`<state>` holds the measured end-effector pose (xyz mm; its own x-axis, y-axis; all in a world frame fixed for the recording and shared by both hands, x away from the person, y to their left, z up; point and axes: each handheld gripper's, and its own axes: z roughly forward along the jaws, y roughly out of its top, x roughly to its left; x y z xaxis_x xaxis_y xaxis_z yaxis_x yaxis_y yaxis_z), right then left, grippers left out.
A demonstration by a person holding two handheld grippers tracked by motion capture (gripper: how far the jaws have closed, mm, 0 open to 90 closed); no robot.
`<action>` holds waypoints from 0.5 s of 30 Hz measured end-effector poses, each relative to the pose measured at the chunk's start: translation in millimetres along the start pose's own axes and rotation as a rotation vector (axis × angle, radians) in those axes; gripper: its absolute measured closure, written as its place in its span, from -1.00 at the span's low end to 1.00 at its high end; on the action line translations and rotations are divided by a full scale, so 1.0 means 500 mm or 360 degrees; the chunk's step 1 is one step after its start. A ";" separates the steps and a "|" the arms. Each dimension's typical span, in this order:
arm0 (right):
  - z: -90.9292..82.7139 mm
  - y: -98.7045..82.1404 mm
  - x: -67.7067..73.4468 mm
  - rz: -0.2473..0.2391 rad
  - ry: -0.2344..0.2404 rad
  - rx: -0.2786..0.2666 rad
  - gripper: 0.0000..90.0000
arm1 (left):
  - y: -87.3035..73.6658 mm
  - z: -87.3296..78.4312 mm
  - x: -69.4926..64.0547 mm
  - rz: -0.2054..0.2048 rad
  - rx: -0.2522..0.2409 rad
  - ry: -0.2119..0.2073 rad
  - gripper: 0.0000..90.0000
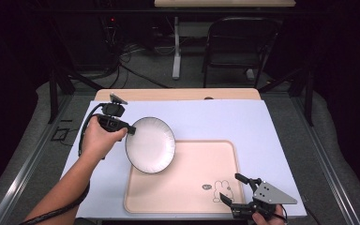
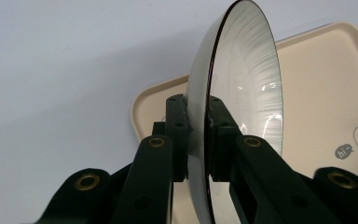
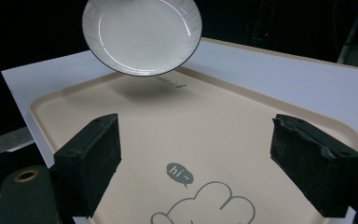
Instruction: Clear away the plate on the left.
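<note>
Above the tray's (image 1: 183,187) far-left corner, plate (image 1: 151,144) rim clamped in left gripper (image 1: 130,130), right gripper (image 1: 236,190) wide open.

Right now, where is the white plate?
In the high view the white plate is at the centre-left, held by its rim in the left hand-held gripper, in the air over the far-left corner of the beige tray.

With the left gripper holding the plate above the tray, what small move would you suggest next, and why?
Probably lower it gently. The left gripper is clamped on the rim of the plate, which hangs above the near-left corner of the tray; its shadow lies on the tray in the right gripper view. The right gripper stands open over the rabbit drawing, apart from that spot.
</note>
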<state>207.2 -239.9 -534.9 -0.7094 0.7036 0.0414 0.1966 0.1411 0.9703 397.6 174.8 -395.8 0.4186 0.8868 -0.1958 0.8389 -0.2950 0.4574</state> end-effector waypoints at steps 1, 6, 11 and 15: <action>0.000 0.000 0.000 0.0000 0.0000 -0.0001 -0.66 | 0.003 0.002 -0.006 0.0004 -0.0001 -0.0006 0.81; 0.000 0.000 0.000 -0.0001 0.0000 -0.0001 -0.66 | 0.016 0.009 -0.032 0.0043 0.0003 -0.0020 0.81; 0.000 0.000 0.000 0.0000 0.0000 0.0000 -0.66 | 0.027 0.016 -0.052 0.0078 -0.0001 -0.0041 0.81; 0.000 0.000 0.000 -0.0002 0.0000 -0.0003 -0.66 | 0.032 0.024 -0.067 0.0097 0.0005 -0.0057 0.81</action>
<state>207.1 -240.0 -534.9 -0.7097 0.7033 0.0405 0.1945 0.1404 0.9708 401.3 136.0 -392.3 0.4811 0.8538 -0.1988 0.8125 -0.3491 0.4668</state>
